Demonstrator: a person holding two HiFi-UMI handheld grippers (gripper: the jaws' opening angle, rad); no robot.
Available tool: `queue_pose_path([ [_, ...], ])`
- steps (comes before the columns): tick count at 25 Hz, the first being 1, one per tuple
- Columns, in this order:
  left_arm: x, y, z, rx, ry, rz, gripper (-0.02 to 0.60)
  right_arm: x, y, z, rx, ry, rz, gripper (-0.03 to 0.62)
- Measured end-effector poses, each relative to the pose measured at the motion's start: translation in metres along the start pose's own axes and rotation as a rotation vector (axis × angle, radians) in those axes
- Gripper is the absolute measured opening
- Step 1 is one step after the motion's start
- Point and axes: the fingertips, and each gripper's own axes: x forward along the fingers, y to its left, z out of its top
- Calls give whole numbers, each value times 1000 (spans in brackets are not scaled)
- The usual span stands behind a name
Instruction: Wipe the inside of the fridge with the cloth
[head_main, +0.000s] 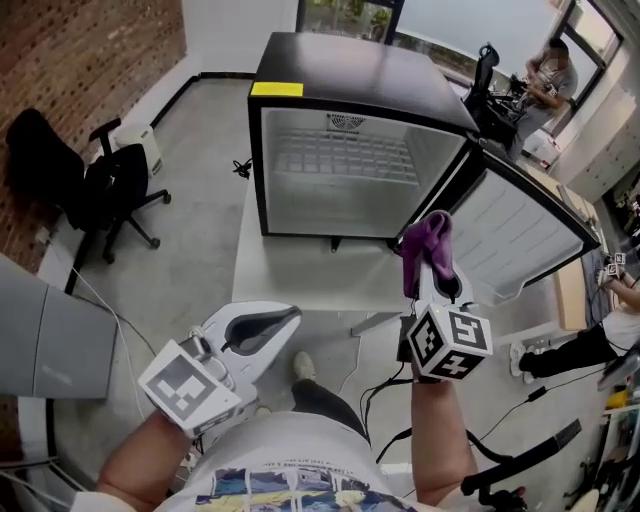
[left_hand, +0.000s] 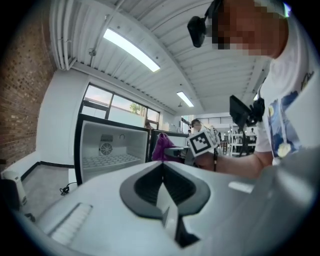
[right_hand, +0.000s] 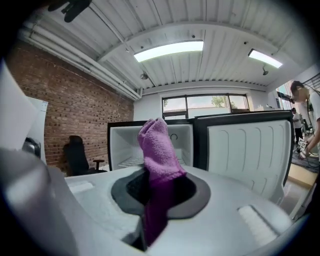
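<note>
Purple cloth (right_hand: 159, 150) pinched upright between right gripper (right_hand: 159, 192) jaws

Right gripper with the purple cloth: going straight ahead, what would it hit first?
Likely the open fridge, its white inside; the cloth leads, nothing shows between, but depth is unclear.

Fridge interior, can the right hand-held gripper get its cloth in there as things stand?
Probably yes: the fridge door is swung wide open, and nothing stands between the purple cloth and the fridge interior.
</note>
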Motion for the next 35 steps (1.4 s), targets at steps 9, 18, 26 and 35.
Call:
queue_pose_path([
  [9,80,36,18,-55,-20,-37,6,106,-49,9,65,-23,-67,54],
  [18,84,64,34,-35,-6,-98,6,157,-72,11,157,-39,-217,54],
  [26,90,78,33,-27,19,-157,6,190,-77,19,118,-31,-257,54],
  [35,106,80,32,24,16,-245,6,222,-72,33,64,-46,-275,54],
])
